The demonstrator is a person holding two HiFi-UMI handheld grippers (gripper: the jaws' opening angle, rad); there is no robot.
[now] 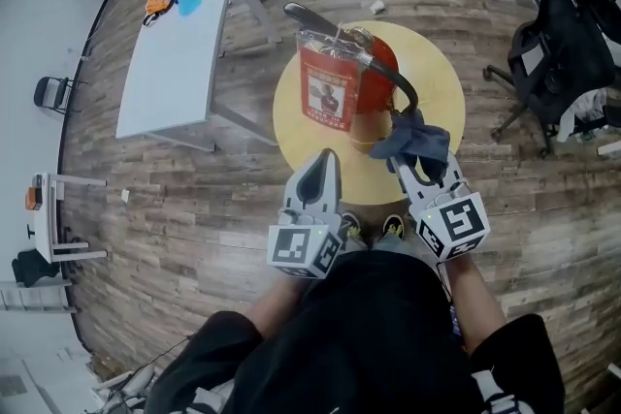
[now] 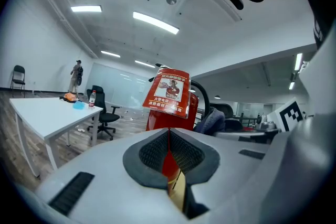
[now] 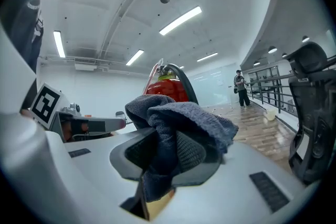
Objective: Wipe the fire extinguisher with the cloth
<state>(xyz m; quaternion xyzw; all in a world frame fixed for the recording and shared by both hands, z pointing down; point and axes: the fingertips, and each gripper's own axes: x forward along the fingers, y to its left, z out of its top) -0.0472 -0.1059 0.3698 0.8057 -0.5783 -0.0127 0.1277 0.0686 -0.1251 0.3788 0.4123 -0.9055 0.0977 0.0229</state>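
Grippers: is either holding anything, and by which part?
The right gripper holds the cloth, pinched at a bunched fold; the rest bulges out past the jaws. The left gripper is shut on nothing.

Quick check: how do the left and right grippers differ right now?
The left gripper has its jaws together on nothing, while the right gripper is clamped on the grey-blue cloth. The left gripper points towards the label side of the fire extinguisher, whereas the right gripper brings the cloth in by the black hose side. Both aim at the extinguisher on the round yellow table.
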